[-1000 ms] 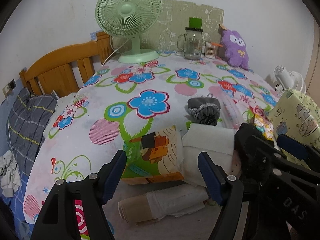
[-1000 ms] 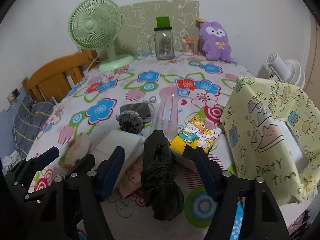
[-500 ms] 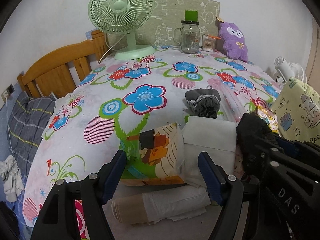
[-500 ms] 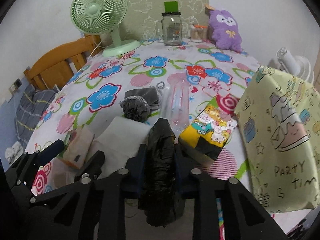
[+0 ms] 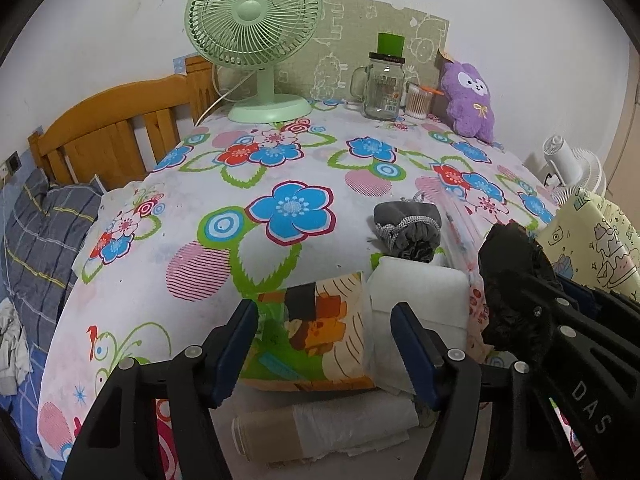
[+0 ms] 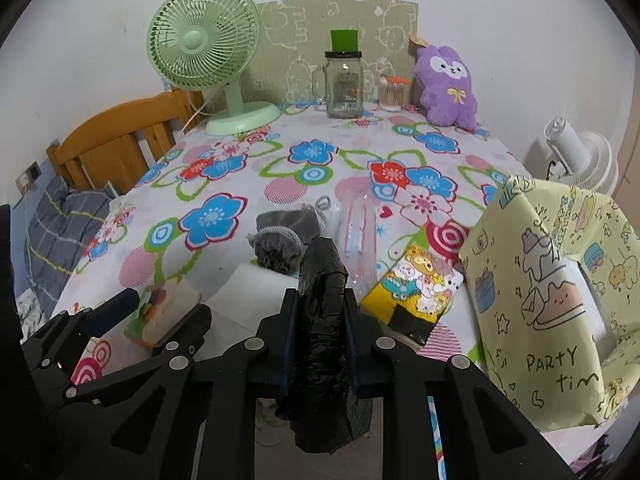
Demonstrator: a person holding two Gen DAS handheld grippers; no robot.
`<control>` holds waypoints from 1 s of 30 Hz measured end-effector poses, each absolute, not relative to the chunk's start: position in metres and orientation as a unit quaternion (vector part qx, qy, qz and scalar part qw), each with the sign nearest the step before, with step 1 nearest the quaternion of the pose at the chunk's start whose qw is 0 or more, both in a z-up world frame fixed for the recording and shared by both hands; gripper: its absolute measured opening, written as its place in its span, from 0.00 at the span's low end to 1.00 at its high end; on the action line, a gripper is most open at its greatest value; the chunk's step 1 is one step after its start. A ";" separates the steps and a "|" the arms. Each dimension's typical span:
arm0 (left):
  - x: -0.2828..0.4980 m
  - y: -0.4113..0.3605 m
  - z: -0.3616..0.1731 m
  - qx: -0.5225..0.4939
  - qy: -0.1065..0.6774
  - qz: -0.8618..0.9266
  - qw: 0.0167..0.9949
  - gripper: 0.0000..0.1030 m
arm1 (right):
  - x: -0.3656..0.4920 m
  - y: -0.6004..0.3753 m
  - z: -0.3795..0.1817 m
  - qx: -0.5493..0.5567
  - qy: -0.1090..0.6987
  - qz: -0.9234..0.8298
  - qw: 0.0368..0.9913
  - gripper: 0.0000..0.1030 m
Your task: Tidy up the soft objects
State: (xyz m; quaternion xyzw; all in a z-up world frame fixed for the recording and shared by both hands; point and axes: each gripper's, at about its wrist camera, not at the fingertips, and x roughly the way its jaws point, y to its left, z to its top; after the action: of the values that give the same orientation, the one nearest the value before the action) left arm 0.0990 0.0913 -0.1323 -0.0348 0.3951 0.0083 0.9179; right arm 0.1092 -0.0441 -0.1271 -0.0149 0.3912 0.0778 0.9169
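**What Things Are Made Of**

The right tool (image 6: 320, 336) is hard matt black plastic. Between its tips sits a crinkly, shiny black plastic bag (image 6: 322, 320). Beyond it, soft flowery cloth covers the surface (image 6: 256, 184). Just ahead lie a fuzzy grey cloth bundle (image 6: 278, 240) and a smooth white pad (image 6: 256, 292). Far ahead stand a clear glass jar (image 6: 344, 88) and a fluffy purple toy (image 6: 446, 88).

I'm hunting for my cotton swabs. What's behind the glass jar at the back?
A green block shows above the glass jar, against a patterned board. The swabs stand beside it. Anything directly behind is hidden.
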 end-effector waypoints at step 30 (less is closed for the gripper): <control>0.090 0.072 -0.119 -0.032 0.381 -0.024 0.924 0.16 | 0.108 -0.033 -0.122 -0.018 0.386 0.095 0.917 0.22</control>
State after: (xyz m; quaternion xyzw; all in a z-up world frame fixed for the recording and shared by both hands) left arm 0.0901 0.0722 -0.1190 -0.0318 0.3810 -0.0241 0.9237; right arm 0.1080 -0.0327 -0.1221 -0.0178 0.3859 0.0947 0.9175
